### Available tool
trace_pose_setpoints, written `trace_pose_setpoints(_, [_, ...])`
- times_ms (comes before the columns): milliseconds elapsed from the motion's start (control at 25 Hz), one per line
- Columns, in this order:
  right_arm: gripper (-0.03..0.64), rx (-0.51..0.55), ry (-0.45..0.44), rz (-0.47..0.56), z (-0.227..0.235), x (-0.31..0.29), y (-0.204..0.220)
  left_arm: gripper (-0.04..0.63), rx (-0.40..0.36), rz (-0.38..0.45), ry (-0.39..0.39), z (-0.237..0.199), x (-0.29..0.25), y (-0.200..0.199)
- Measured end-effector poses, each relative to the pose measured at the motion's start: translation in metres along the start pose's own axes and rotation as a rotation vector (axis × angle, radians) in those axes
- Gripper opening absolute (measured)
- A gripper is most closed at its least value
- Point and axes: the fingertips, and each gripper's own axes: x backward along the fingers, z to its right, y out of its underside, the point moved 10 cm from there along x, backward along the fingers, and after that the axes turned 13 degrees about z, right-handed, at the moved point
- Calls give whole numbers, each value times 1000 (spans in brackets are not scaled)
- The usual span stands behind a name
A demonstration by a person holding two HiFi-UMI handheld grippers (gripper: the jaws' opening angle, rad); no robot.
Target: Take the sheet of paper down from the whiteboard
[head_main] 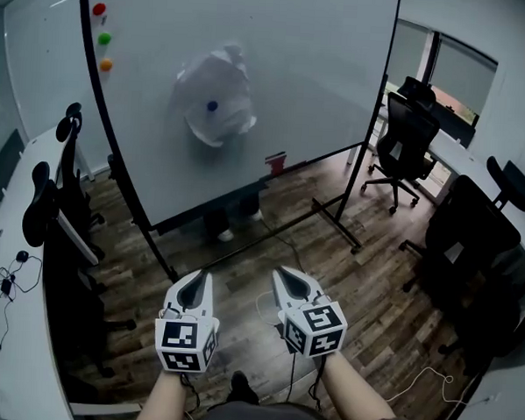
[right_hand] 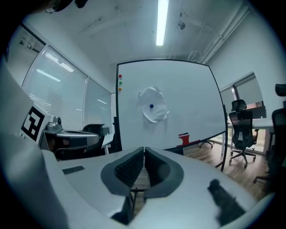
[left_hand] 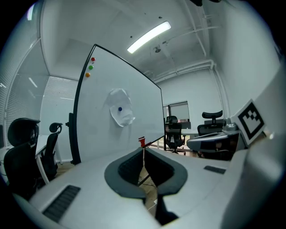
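Note:
A crumpled white sheet of paper [head_main: 214,99] hangs on the whiteboard [head_main: 279,65], pinned by a blue magnet [head_main: 212,106]. Both gripper views show the paper [left_hand: 121,112] [right_hand: 153,109] some way ahead. My left gripper [head_main: 208,276] and right gripper [head_main: 280,273] are side by side at the bottom of the head view, well short of the board and pointing toward it. Each has its jaws shut with nothing between them. The left gripper [left_hand: 143,150] and right gripper [right_hand: 144,149] show closed tips in their own views.
Red, green and orange magnets [head_main: 103,38] sit at the board's upper left. A red eraser [head_main: 275,162] rests on the board's tray. The board's wheeled frame [head_main: 336,222] stands on the wooden floor. Black office chairs [head_main: 405,142] and desks [head_main: 15,236] line both sides.

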Motion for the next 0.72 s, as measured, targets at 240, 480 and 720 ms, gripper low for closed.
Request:
trace_pose_setpoints(240, [23,-2,25,-11,11,-66,5,21,21,-18,27,-47,-58,11])
trace_pose_setpoints(480, [23,4,74,-11,24,-107,8,21,31,-2,67,-78,-108,16])
trace_pose_setpoints(720, [23,9,80,-16,34,-130,6,21,29,-7,77,-90,-134,17])
